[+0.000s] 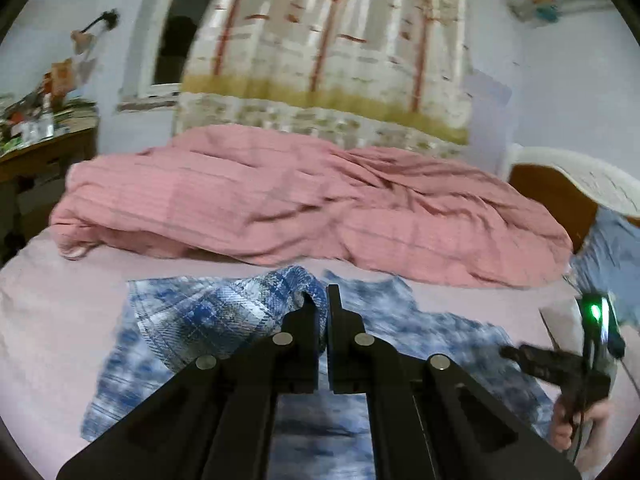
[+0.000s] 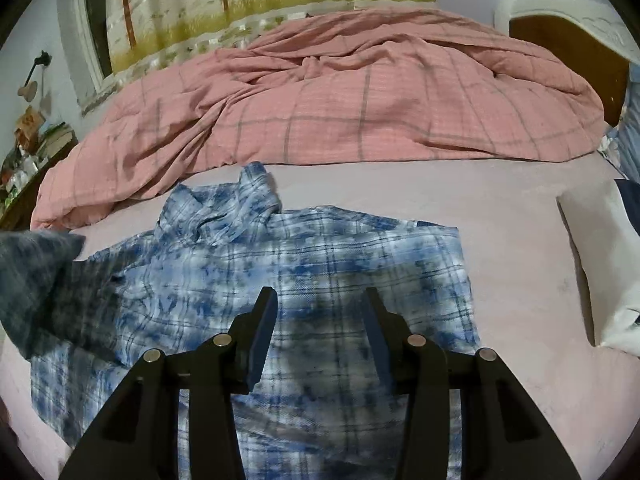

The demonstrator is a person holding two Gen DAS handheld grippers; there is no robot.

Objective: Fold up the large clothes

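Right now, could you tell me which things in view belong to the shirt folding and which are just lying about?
Part of the job:
- blue plaid shirt
- left hand-held gripper, shut on a shirt fold
- right hand-held gripper, open above the shirt

Lying about:
- pink quilt
- white pillow
- tree-print curtain

Your right claw (image 2: 320,300) hangs over the blue plaid shirt (image 2: 304,264), its jaws standing apart with nothing between them. The shirt lies spread on the pale pink bed sheet (image 2: 512,248), collar (image 2: 240,204) pointing away from you. At the left edge a blurred fold of the same plaid cloth (image 2: 28,272) is lifted above the shirt's left side. Behind the shirt lies a rumpled pink checked duvet (image 2: 340,96). A white pillow (image 2: 596,264) sits at your right, and a tree-print curtain (image 2: 248,4) hangs beyond the bed.
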